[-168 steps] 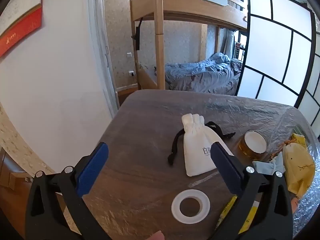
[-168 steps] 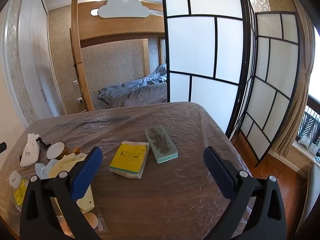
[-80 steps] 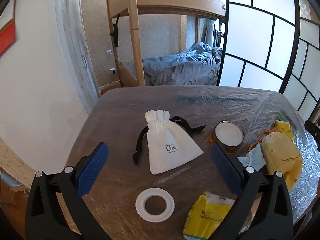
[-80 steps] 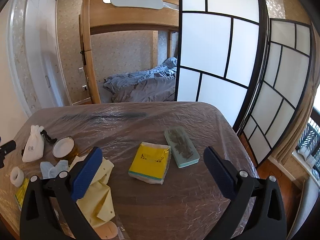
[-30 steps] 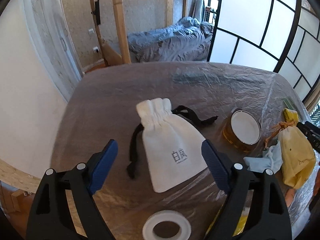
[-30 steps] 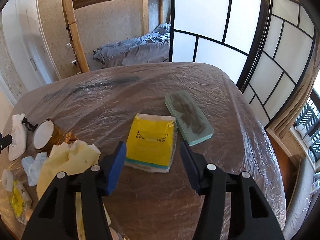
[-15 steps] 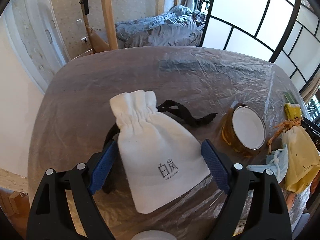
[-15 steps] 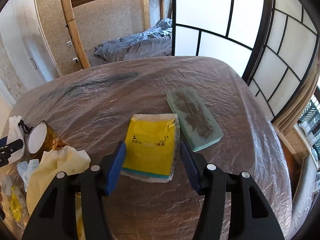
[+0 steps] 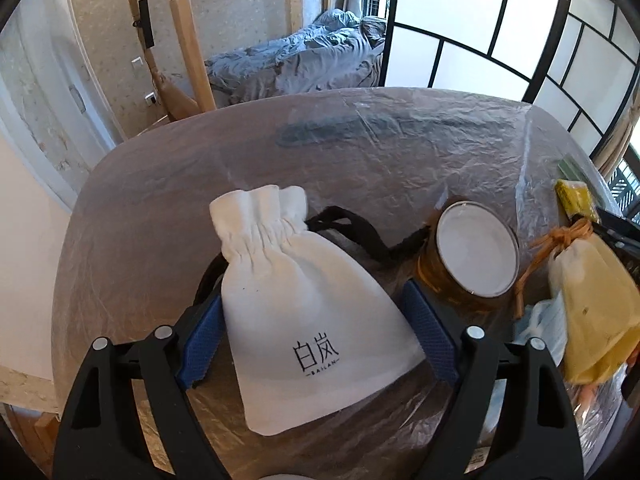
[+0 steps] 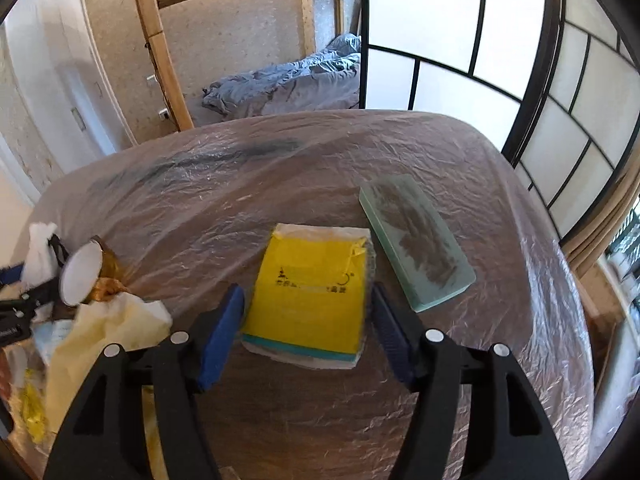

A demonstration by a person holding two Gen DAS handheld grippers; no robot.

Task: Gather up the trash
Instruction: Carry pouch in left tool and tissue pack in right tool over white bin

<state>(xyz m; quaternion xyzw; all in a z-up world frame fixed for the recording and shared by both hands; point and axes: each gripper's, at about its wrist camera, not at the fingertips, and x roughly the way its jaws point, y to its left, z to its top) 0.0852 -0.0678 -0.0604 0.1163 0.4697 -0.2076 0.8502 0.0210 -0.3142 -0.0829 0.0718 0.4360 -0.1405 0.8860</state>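
Note:
A white drawstring pouch (image 9: 304,312) with black cord lies on the plastic-covered table (image 9: 360,148). My left gripper (image 9: 316,332) is open, low over the table, with a blue pad on each side of the pouch. A yellow tissue pack (image 10: 308,292) lies mid-table in the right wrist view. My right gripper (image 10: 306,332) is open and straddles the pack's near end, pads close to its sides.
An amber jar with a white lid (image 9: 468,256) lies beside the pouch. A yellow cloth bag (image 9: 588,312) and a blue face mask (image 9: 540,324) sit to its right. A green flat box (image 10: 416,240) lies right of the tissue pack. A folding screen (image 10: 520,60) stands behind.
Both grippers moved forward and down. The left one now brackets the white pouch; the right one has narrowed and now brackets the yellow tissue pack.

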